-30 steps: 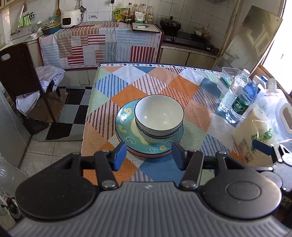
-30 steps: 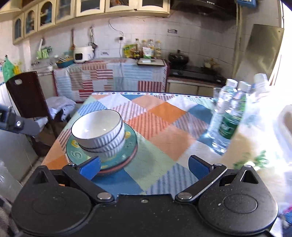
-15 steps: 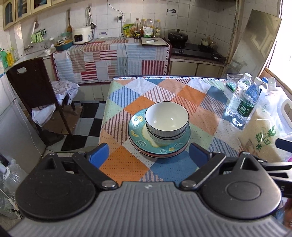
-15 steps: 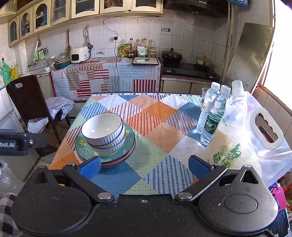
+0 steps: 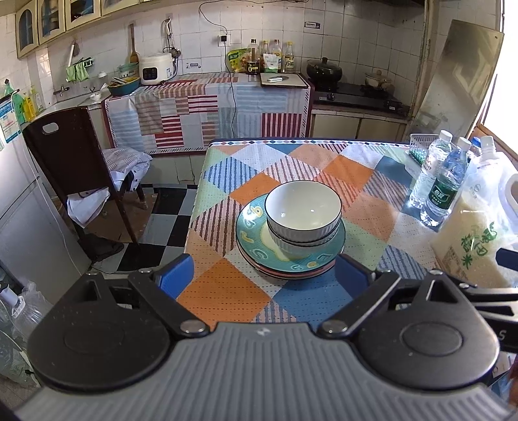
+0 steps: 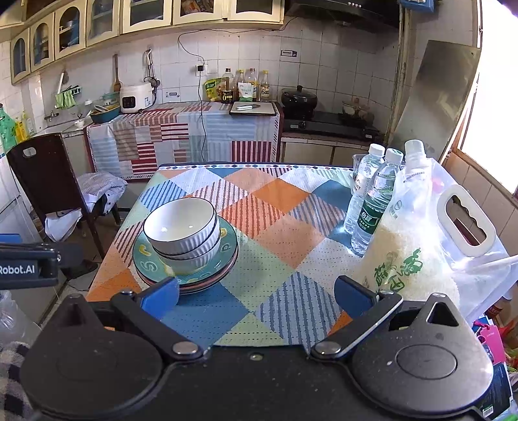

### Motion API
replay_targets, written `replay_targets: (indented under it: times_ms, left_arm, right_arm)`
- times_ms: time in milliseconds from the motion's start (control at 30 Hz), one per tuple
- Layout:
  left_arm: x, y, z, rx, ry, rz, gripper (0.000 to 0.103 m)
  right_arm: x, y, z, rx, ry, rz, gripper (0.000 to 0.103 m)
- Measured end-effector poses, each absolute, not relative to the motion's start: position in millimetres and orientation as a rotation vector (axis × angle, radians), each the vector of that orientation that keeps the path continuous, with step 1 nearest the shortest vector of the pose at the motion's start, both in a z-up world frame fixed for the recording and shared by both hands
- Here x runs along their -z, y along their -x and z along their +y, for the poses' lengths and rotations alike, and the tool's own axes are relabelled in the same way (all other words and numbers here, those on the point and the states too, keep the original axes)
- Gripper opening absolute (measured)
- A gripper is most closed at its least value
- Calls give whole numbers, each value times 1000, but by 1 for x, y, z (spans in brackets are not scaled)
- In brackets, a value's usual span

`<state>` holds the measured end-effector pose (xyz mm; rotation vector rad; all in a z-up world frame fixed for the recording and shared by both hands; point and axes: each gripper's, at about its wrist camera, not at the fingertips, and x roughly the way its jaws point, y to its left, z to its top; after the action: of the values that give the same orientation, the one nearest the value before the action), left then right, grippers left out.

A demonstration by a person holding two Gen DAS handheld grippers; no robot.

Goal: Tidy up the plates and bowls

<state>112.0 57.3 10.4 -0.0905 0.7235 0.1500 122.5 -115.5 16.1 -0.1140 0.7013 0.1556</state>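
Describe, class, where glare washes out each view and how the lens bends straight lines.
Left wrist view: window at right edge blown white; table edge bows. Right wrist view: window overexposed, washing the rice bag; wall cabinets curve.

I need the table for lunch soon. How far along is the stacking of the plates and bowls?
Stacking looks done: two white ribbed bowls sit nested on the teal patterned plate, itself atop other plates. Nothing is in hand; the left gripper and right gripper are open and empty. No loose dishes remain on the patchwork tablecloth.
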Motion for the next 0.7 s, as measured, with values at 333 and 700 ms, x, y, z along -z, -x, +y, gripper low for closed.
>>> replay_targets:
  times_ms: [333, 700]
  left_arm:
    - [-5, -112, 58, -151, 85, 722, 95]
    - [1, -114, 59, -159, 81, 744, 98]
  right_arm:
    - [-11, -120, -115, -152, 108, 702, 103]
    - [-13, -119, -116, -150, 102, 689, 103]
